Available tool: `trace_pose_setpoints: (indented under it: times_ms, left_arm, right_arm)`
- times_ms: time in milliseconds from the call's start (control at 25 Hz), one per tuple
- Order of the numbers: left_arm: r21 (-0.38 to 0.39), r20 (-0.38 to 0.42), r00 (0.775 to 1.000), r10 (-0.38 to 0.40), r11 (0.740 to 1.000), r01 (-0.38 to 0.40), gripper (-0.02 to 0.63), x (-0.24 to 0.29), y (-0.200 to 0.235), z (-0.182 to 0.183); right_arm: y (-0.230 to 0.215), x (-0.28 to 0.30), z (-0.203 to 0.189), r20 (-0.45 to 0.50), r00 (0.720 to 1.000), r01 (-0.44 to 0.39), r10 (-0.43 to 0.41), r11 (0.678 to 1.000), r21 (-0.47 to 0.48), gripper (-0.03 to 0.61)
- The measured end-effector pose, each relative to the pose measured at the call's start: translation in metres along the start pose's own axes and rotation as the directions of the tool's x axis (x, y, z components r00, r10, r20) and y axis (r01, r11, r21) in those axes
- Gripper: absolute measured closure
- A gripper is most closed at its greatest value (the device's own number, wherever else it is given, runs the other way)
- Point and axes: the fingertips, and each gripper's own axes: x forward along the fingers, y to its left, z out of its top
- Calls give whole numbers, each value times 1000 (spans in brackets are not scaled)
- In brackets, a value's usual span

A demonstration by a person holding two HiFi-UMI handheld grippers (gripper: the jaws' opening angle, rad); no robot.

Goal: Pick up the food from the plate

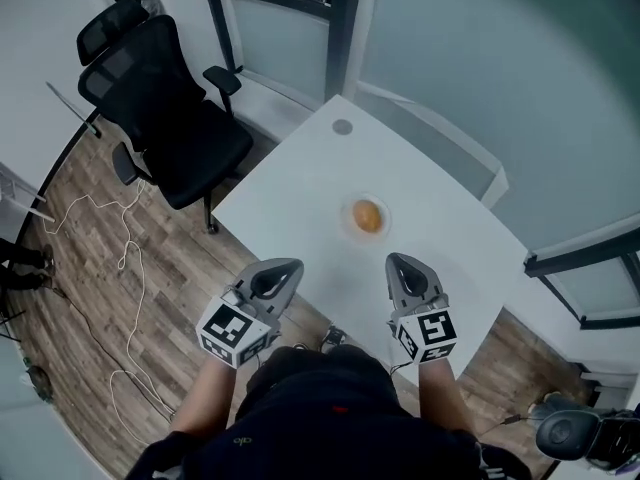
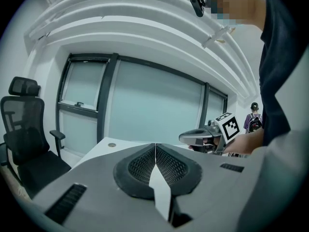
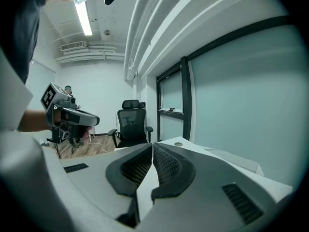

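while the left gripper point(image 1: 284, 268) and right gripper point(image 1: 401, 262) hover at the counter point(image 1: 300, 193) edge — jaws shut, empty — food point(image 1: 367, 216) waits on its plate point(image 1: 349, 224); next, likely open and reach.

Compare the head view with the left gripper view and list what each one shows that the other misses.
Head view only: the orange food on its plate, and a white cable on the wooden floor. Left gripper view only: a person standing far off, and the ceiling. Both: the white table, the black chair, the round cap in the table, the left tool and the right tool.
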Motion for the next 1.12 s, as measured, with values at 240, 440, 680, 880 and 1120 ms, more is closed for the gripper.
trace_pose_setpoints:
  times_ms: [240, 440, 680, 880, 1120]
  left_arm:
    - [42, -49, 999, 17, 999, -15, 591, 45, 7, 1]
    - [22, -75, 997, 8, 1000, -7, 591, 65, 32, -11]
    - [5, -103, 994, -46, 999, 47, 591, 88, 75, -16]
    - [8, -113, 990, -87, 996, 89, 591, 104, 105, -23]
    - [-83, -186, 976, -114, 992, 100, 591, 107, 128, -63]
  right_arm:
    - [-35, 32, -18, 6, 1000, -8, 8, 998, 70, 554]
    - [-57, 50, -32, -25, 999, 34, -32, 995, 91, 554]
    - [-67, 90, -52, -131, 986, 123, -107, 986, 116, 552]
    - [-64, 128, -85, -232, 967, 141, -104, 979, 150, 364]
    - [-69, 168, -131, -355, 930, 146, -98, 983, 110, 271]
